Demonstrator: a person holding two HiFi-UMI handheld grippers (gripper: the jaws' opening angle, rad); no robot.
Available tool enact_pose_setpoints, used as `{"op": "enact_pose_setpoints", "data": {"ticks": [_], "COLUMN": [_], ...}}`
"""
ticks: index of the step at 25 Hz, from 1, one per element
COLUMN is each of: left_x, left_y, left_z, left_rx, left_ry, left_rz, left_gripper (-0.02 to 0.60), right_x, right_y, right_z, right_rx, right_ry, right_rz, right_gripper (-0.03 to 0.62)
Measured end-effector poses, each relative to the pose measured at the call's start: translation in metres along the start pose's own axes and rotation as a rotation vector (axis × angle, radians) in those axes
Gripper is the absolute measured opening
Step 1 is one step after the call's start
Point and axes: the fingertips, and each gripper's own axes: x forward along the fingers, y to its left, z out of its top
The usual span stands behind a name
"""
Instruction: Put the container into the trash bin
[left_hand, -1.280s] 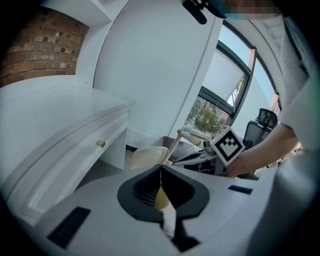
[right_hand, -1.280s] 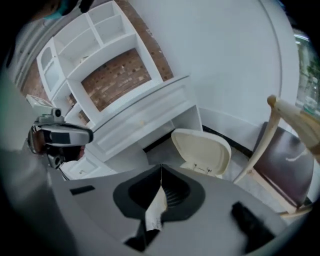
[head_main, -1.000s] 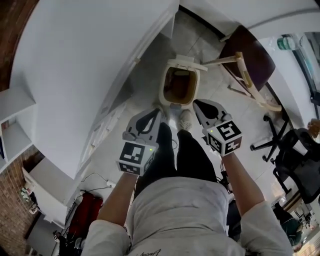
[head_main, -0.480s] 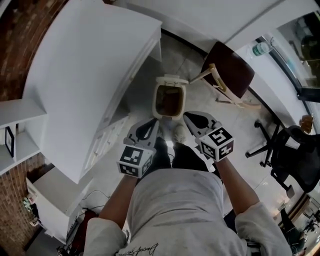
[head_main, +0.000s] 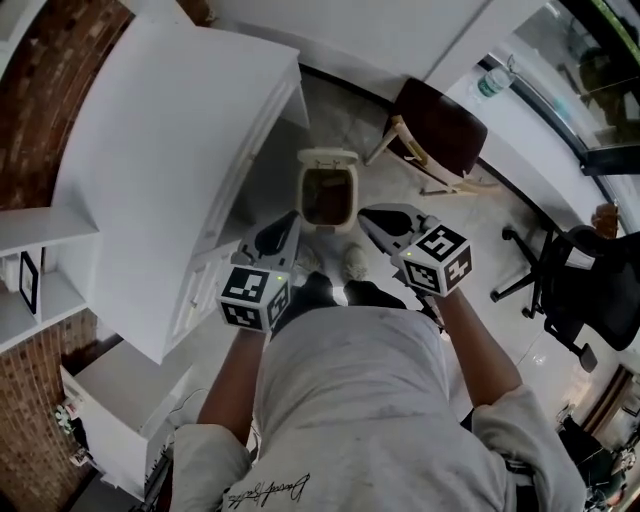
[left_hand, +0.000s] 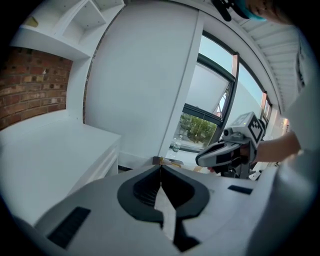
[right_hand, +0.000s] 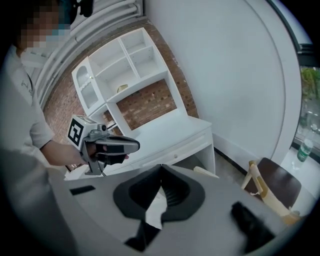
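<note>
A cream trash bin (head_main: 327, 189) stands on the tiled floor with its lid swung up; its inside looks dark brown, and I make out no container in it or anywhere else. Both grippers hang at waist height, short of the bin. My left gripper (head_main: 292, 219) is shut and holds nothing, pointing at the bin's left side. My right gripper (head_main: 366, 215) is also shut and holds nothing, just right of the bin. In the left gripper view the jaws (left_hand: 160, 168) meet tip to tip, with the right gripper (left_hand: 223, 153) beyond them. In the right gripper view the jaws (right_hand: 161, 168) meet likewise, past the left gripper (right_hand: 113, 146).
A white desk (head_main: 170, 150) with drawers runs along the left of the bin. A brown wooden chair (head_main: 440, 130) stands to its right. A black office chair (head_main: 590, 290) is at the far right, a bottle (head_main: 492, 80) on the sill. My feet stand just before the bin.
The head view has pulled back and up, so the bin looks smaller and farther off. Both grippers stay shut with nothing in them, level with each other.
</note>
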Motion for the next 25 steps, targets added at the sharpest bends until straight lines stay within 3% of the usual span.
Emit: {"op": "enact_pose_setpoints", "data": {"ticks": [11, 25], "left_x": [-0.029, -0.035], "left_y": [-0.019, -0.020], "left_z": [0.021, 0.031], "left_rx": [0.033, 0.042], "left_ry": [-0.035, -0.048], "left_rz": [-0.005, -0.003], "left_gripper": [0.017, 0.017], "right_x": [-0.025, -0.012], "right_y": [0.011, 0.022], "right_z": [0.025, 0.045], "right_rx": [-0.030, -0.022], "right_ry": [-0.043, -0.072], "right_rz": [-0.016, 0.039], "right_gripper": [0.028, 0.028]}}
